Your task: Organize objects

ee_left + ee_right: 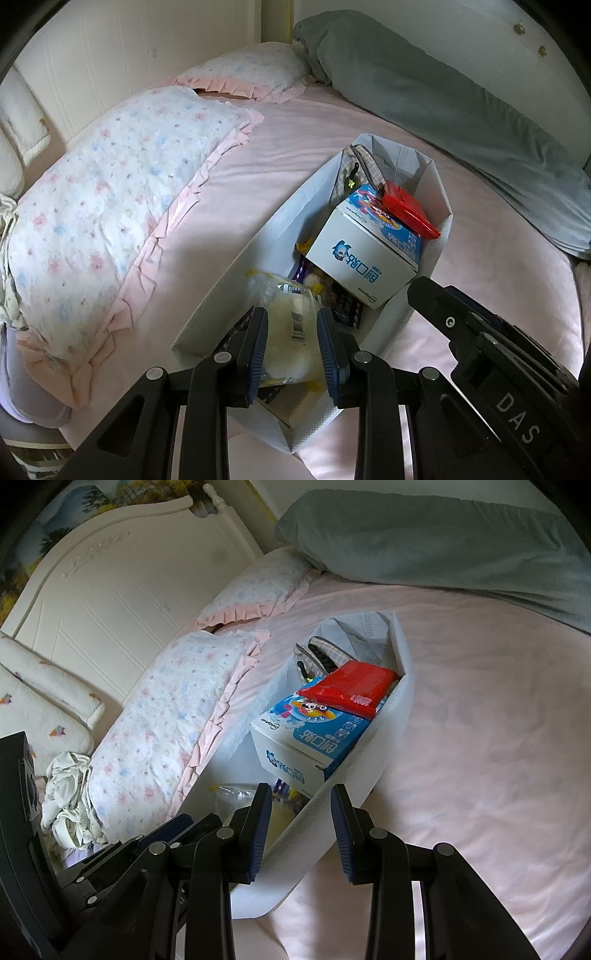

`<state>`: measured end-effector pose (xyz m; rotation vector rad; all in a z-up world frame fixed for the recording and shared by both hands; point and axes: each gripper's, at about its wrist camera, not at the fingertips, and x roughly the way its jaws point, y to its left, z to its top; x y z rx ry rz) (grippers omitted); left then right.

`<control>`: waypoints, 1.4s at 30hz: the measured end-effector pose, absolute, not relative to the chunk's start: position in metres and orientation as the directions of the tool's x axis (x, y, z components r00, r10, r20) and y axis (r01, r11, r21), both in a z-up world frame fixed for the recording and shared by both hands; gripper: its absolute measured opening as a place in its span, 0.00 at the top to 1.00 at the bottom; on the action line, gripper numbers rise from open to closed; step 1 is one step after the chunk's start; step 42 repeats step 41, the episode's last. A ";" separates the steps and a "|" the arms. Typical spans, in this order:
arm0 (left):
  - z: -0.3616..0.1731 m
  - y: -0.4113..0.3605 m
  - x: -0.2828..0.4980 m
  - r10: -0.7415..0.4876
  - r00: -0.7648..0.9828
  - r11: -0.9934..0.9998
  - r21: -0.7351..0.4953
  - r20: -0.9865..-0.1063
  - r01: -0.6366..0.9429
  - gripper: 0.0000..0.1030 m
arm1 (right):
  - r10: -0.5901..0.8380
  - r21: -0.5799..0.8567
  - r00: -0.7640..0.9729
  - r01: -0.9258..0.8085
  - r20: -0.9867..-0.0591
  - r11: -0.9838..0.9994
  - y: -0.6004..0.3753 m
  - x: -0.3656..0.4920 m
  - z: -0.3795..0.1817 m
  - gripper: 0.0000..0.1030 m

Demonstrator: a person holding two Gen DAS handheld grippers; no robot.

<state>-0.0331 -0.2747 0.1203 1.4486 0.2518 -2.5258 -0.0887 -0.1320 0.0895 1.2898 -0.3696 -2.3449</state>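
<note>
Left tongs (291, 345) clamped on soft plastic bag (286, 332); right tongs (301, 834) part-open astride bin wall (325, 812).
Bag light, crinkly, slippery; hold mid-body. Wall limp between right pads, contact unclear.

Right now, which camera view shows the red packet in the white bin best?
The right wrist view: the red packet shows its broad top face and white label, lying on the blue and white box. The left wrist view shows it more edge-on, at the far side of the white bin.
</note>
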 end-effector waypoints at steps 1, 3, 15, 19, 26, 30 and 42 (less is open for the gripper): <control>0.120 -0.275 -0.033 -0.101 -0.489 -0.961 -0.042 -0.866 0.272 0.74 | -0.494 0.429 -0.471 0.246 -0.731 -0.869 -0.132 -0.089 0.089 0.67; 0.119 -0.275 -0.033 -0.092 -0.485 -0.960 -0.051 -0.870 0.274 0.74 | -0.494 0.429 -0.470 0.246 -0.732 -0.869 -0.131 -0.089 0.089 0.67; 0.118 -0.274 -0.034 -0.102 -0.487 -0.962 -0.040 -0.867 0.272 0.74 | -0.495 0.429 -0.469 0.249 -0.731 -0.868 -0.131 -0.089 0.089 0.67; 0.119 -0.274 -0.033 -0.106 -0.490 -0.962 -0.036 -0.865 0.272 0.74 | -0.495 0.428 -0.470 0.249 -0.731 -0.869 -0.131 -0.089 0.089 0.67; 0.119 -0.275 -0.033 -0.110 -0.492 -0.962 -0.032 -0.864 0.272 0.74 | -0.496 0.429 -0.470 0.250 -0.731 -0.868 -0.132 -0.089 0.089 0.67; 0.119 -0.275 -0.033 -0.109 -0.492 -0.962 -0.032 -0.864 0.270 0.74 | -0.496 0.429 -0.469 0.249 -0.731 -0.868 -0.132 -0.090 0.089 0.67; 0.121 -0.274 -0.033 -0.104 -0.497 -0.962 -0.040 -0.862 0.271 0.74 | -0.501 0.436 -0.471 0.248 -0.726 -0.865 -0.128 -0.090 0.090 0.67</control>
